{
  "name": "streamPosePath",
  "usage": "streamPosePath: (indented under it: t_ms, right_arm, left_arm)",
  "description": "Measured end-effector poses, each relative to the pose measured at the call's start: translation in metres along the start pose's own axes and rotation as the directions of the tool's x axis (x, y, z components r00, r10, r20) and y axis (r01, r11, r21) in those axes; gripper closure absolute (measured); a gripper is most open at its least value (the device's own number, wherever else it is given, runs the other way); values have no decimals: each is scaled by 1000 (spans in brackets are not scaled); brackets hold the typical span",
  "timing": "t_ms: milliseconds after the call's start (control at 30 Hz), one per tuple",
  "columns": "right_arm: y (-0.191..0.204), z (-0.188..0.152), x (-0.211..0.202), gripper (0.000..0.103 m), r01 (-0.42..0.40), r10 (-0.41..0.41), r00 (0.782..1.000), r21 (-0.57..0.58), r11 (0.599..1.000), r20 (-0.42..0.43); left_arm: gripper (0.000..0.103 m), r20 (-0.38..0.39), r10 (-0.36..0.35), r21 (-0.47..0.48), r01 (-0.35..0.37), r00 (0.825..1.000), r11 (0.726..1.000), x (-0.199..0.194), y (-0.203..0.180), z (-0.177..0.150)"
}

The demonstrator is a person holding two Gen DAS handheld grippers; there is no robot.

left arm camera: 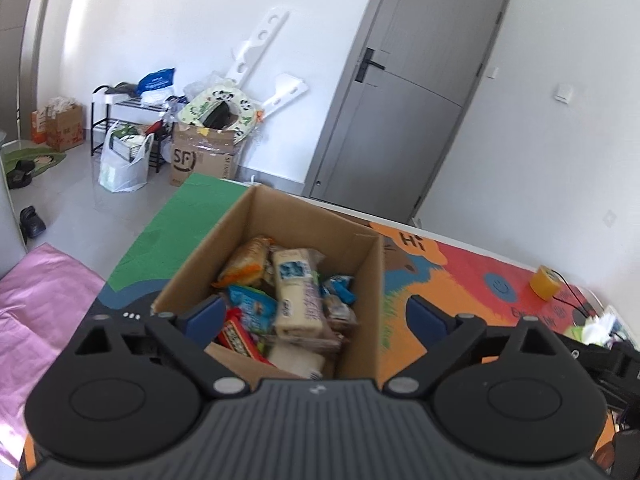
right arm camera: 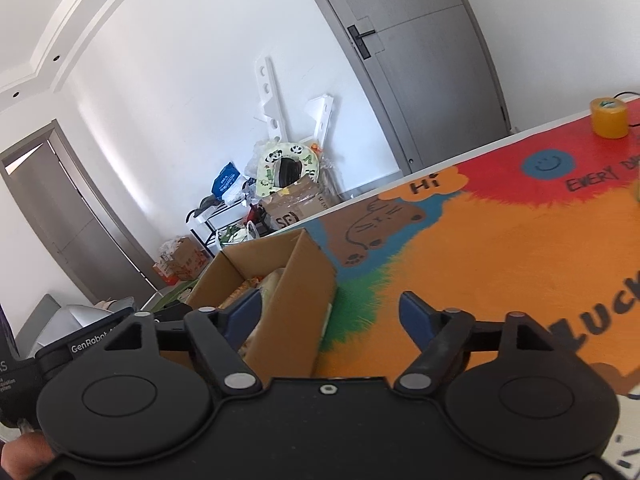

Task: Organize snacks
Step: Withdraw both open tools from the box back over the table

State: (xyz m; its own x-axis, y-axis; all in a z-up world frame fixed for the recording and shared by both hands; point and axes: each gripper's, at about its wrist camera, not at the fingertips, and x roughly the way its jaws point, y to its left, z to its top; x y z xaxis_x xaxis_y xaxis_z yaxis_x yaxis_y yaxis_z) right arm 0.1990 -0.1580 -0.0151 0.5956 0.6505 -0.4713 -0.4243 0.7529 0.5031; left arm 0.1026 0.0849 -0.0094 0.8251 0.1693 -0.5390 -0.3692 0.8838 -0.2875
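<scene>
Near the mat's (right arm camera: 500, 248) left edge, the box (left arm camera: 280, 216) of snacks (left arm camera: 296, 292) is sitting under the left gripper (left arm camera: 316, 316), whose jaws are standing apart and empty; the right gripper (right arm camera: 330, 314), also apart, is hovering beside it.

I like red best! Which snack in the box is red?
The red packet at the cardboard box's near-left corner; the other snacks are blue, orange or pale.

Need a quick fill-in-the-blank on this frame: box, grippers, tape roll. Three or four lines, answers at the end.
1. The snack packets lie inside an open ____ box.
2. The left gripper has its jaws ____, with nothing clamped between them.
3. The right gripper hovers over the box's right wall and holds ____.
4. The tape roll on the colourful mat is ____ in colour.

Missing words: cardboard; open; nothing; yellow
</scene>
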Motion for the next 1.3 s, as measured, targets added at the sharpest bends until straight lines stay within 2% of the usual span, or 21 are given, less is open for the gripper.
streamPosePath:
  t_ms: [67, 267, 400, 700, 933, 1067, 1200, 1300]
  right_arm:
    - [-3, -2, -10, 15, 7, -7, 1000, -4, 1000, 11]
    - [-9, -5, -36, 0, 33, -33, 999, -12, 999, 41]
    - [-13, -7, -53, 0, 67, -65, 996, -24, 998, 54]
    - [-19, -13, -100, 0, 128, -123, 988, -54, 990, 91]
    - [-18, -19, -134, 0, 148, -141, 982, -50, 988, 129]
    - [-13, -22, -144, 0, 173, -163, 978, -72, 982, 127]
    - [-9, -26, -154, 0, 183, -173, 977, -76, 980, 122]
    - [-8, -28, -164, 0, 189, -179, 976, -71, 979, 128]
  left_arm:
    - [6, -5, -12, 16, 12, 1000, 1000, -5, -6, -2]
    - [4, -19, -33, 53, 34, 999, 998, -19, -20, -11]
    - [0, -14, -46, 69, 47, 999, 997, -30, -27, -14]
    - [0, 1, -78, 125, 77, 997, 989, -59, -38, -23]
    - [0, -1, -85, 133, 85, 996, 987, -79, -35, -24]
    - [0, 6, -110, 150, 108, 994, 983, -90, -33, -24]
    - [0, 2, -87, 186, 85, 996, 979, -100, -32, -27]
    - [0, 4, -100, 209, 97, 995, 973, -111, -30, -31]
